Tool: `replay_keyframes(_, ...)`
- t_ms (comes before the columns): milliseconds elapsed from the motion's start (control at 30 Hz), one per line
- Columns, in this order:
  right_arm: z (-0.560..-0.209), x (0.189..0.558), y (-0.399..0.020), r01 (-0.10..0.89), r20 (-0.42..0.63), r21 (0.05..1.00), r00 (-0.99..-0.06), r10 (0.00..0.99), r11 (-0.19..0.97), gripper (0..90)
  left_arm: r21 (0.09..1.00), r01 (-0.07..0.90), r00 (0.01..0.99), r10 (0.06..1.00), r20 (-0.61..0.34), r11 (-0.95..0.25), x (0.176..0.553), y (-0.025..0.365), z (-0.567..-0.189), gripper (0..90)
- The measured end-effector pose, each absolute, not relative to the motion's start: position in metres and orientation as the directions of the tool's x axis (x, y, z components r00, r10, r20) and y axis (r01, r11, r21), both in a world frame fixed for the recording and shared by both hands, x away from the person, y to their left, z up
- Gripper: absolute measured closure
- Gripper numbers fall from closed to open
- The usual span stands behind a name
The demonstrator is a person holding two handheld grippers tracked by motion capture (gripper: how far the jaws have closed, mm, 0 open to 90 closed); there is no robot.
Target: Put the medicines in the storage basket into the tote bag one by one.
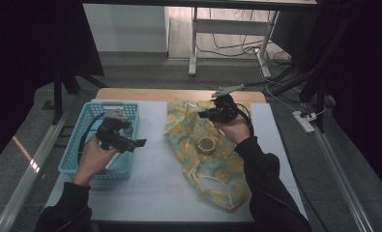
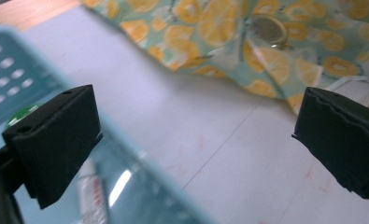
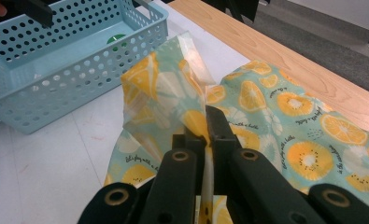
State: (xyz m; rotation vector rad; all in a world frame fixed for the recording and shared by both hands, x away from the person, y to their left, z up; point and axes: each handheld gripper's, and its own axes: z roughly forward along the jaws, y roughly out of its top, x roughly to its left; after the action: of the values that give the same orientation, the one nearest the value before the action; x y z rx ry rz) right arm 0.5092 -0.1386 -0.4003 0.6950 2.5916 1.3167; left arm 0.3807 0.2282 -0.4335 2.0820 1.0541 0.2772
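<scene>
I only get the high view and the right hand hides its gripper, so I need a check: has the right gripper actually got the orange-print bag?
Observer: Yes. In the right gripper view the right gripper is shut on a raised fold of the orange-print bag.
Operator: And the left gripper, anything in it?
Observer: No. In the left gripper view the left gripper is open, jaws wide apart with bare table between them.
Operator: Anything inside the basket?
Observer: The left gripper view shows a small tube lying in the blue basket, blurred.
</scene>
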Motion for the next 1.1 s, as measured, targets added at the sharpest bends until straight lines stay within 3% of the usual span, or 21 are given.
replay_keyframes(600, -0.401, 0.509, -0.139, 0.336, 0.072, 0.794, -0.880, 0.470, 0.507, 90.0, 0.643, 0.694, 0.505, 0.856, -0.113, -0.324, 0.394, 0.291, -0.475, 0.0)
replay_keyframes(1100, -0.403, 0.509, -0.140, 0.339, 0.076, 0.794, -0.879, 0.470, 0.505, 90.0, 0.373, 0.803, 0.520, 0.852, -0.055, -0.466, 0.416, 0.277, -0.514, 1.6)
